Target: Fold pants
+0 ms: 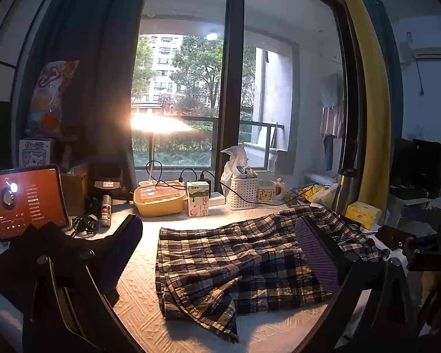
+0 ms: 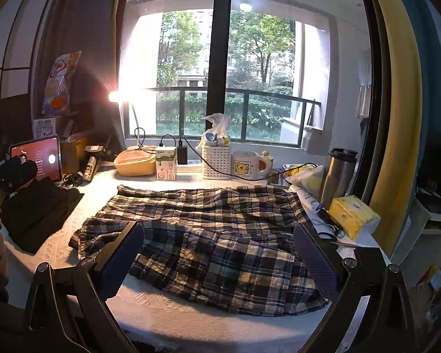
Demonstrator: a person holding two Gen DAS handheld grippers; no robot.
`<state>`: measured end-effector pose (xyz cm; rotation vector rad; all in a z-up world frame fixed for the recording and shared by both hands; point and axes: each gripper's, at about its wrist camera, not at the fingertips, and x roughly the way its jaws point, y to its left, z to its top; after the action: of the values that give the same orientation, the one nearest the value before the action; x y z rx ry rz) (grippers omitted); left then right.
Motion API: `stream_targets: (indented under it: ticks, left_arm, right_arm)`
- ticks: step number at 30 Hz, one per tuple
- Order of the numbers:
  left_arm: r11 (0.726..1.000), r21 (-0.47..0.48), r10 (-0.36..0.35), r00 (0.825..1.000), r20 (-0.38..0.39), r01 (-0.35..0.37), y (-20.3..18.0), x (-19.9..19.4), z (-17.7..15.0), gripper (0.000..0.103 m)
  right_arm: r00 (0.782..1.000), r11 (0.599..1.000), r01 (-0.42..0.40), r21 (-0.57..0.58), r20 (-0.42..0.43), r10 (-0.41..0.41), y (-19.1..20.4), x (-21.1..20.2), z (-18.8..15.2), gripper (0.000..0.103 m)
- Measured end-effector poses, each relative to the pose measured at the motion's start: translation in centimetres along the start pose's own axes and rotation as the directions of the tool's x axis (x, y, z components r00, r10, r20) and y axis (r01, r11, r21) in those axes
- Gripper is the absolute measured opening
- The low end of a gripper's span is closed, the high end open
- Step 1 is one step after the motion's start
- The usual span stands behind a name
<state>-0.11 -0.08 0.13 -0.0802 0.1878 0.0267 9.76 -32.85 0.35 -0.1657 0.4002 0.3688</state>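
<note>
The plaid pants [image 1: 235, 264] lie crumpled and partly doubled over on the white textured table cover [image 1: 138, 294]. They also show in the right wrist view [image 2: 214, 244]. My left gripper [image 1: 217, 250] is open and empty, held above the pants' left part. My right gripper [image 2: 217, 253] is open and empty, its fingers [image 2: 123, 256] spread wide above the near half of the pants. The left gripper shows at the left edge of the right wrist view [image 2: 11, 173].
A folded black garment [image 2: 41, 211] lies left of the pants. Behind stand a tablet [image 1: 28, 200], yellow tub [image 1: 158, 200], milk carton [image 1: 197, 198], white basket [image 1: 244, 191], mug [image 1: 267, 191], steel tumbler [image 2: 336, 173] and yellow tissue box [image 2: 352, 214]. A lit lamp [image 1: 158, 123] glares at the window.
</note>
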Motion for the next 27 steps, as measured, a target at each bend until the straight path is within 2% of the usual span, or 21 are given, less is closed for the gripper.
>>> stream_targets:
  ticks: [27]
  left_arm:
    - [1.0,0.003,0.004,1.0,-0.012,-0.004,0.26,0.07,-0.27,0.102]
  right_arm:
    - [1.0,1.0,0.001,-0.002,-0.001,-0.001,0.11,-0.05,0.03,0.102]
